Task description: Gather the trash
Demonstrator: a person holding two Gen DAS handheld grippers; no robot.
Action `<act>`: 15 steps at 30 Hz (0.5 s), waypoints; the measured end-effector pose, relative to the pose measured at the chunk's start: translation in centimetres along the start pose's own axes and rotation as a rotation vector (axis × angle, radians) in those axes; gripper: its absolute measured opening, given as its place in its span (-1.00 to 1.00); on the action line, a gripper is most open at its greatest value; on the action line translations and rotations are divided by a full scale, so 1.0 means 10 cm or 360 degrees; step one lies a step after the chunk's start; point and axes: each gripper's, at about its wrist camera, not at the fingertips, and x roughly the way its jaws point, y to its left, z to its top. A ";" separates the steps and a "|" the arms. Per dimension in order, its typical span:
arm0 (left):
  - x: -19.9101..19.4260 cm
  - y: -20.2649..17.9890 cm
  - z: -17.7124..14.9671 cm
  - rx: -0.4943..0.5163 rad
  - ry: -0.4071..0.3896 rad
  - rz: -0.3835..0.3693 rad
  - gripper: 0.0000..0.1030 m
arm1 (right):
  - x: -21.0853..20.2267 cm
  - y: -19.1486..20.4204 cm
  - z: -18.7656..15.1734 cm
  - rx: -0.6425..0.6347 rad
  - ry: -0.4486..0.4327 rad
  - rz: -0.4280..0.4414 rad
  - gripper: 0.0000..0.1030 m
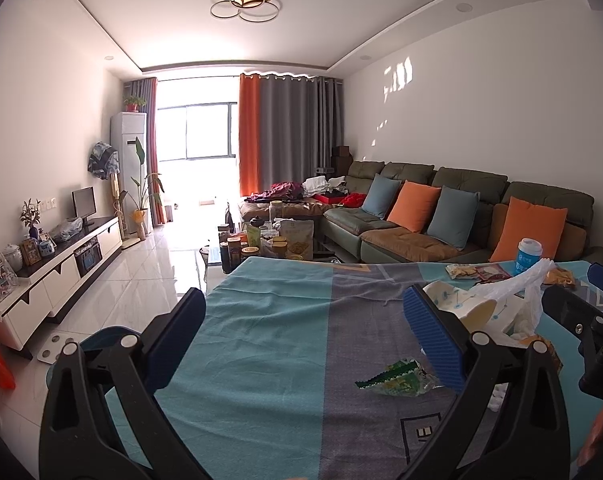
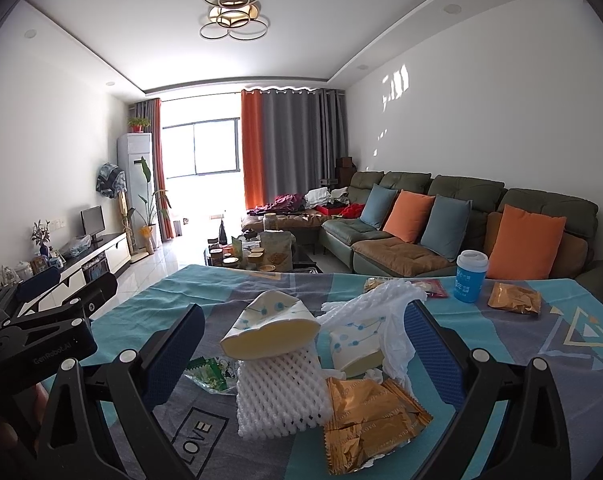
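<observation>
Both tongs stand wide open with nothing between their pads. The left gripper [image 1: 305, 334] hovers over bare teal-and-grey tablecloth [image 1: 261, 340], a torn green snack wrapper [image 1: 397, 376] lying at its 4 o'clock. The right gripper [image 2: 305, 350] frames the trash pile: white foam fruit net [image 2: 277, 392], gold foil wrapper [image 2: 369, 420], crumpled white patterned paper cup [image 2: 269, 328], thin white plastic bag [image 2: 393, 332]. A blue lidded cup [image 2: 470, 276] stands at 1 o'clock.

Both wrist views sit low over the table [image 1: 261, 360], facing the sofa [image 2: 441, 220] and window [image 1: 209, 132]. Beyond each gripper's fingers, both share the green wrapper [image 1: 397, 376] and blue cup [image 2: 470, 276].
</observation>
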 end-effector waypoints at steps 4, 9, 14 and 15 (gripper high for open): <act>0.01 0.02 -0.01 -0.0004 0.0007 -0.0001 0.89 | 0.00 0.01 0.00 0.0003 0.0006 0.0006 0.87; 0.02 0.03 0.00 -0.0004 0.0013 0.0001 0.89 | -0.01 0.02 0.00 0.0005 0.0007 0.0013 0.87; 0.04 0.02 -0.02 -0.0001 0.0026 -0.0005 0.89 | 0.00 0.04 -0.02 0.0007 0.0018 0.0016 0.87; 0.04 0.02 -0.02 -0.0002 0.0029 -0.0006 0.89 | 0.01 0.05 -0.02 0.0007 0.0023 0.0017 0.87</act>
